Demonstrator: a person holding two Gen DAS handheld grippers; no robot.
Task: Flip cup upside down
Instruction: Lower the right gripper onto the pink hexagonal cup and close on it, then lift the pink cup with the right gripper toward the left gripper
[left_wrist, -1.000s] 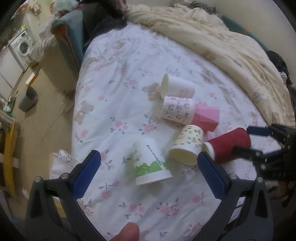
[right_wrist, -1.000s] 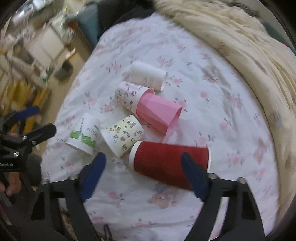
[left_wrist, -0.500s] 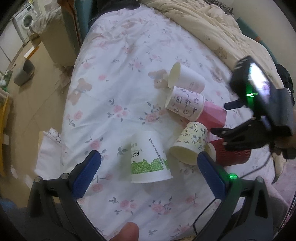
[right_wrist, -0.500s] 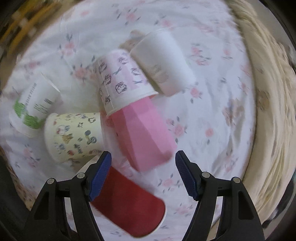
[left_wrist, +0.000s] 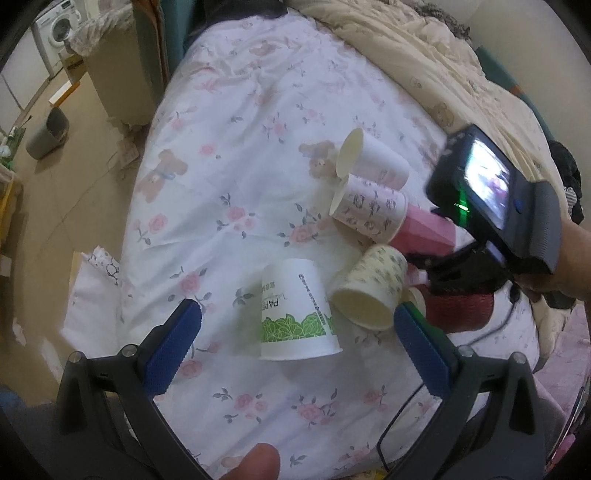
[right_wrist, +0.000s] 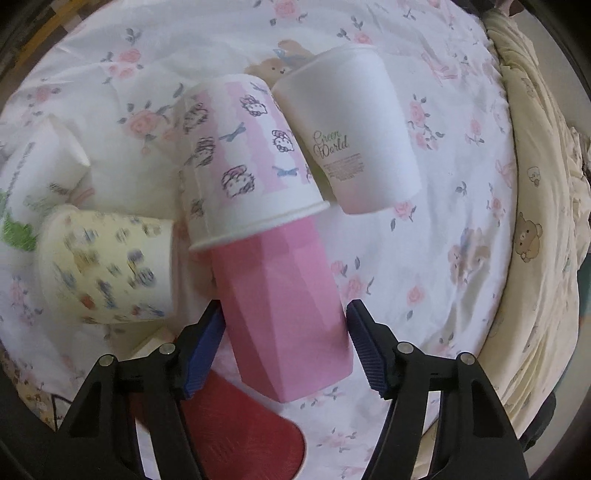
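Note:
Several paper cups lie on a flowered bedsheet (left_wrist: 229, 155). A faceted pink cup (right_wrist: 284, 314) lies on its side between the open fingers of my right gripper (right_wrist: 286, 350); the left pad is close to its side. It also shows in the left wrist view (left_wrist: 424, 236), partly behind the right gripper's body (left_wrist: 487, 206). A white cup with a green print (left_wrist: 295, 317) stands upside down in front of my open, empty left gripper (left_wrist: 295, 350). A yellow patterned cup (left_wrist: 369, 291), a pink-striped kitty cup (right_wrist: 247, 162), a plain white cup (right_wrist: 351, 129) and a red cup (right_wrist: 236, 432) lie on their sides.
A cream duvet (left_wrist: 424, 62) is bunched along the far and right side of the bed. The floor at the left holds a grey bin (left_wrist: 50, 133), a washing machine (left_wrist: 55, 29) and a white bag (left_wrist: 96, 280). A black cable (left_wrist: 402, 417) runs across the near sheet.
My right gripper has moved down and forward over the pile, so the pink cup now lies between its fingers and the red cup has slid below it. My left gripper stayed nearly still.

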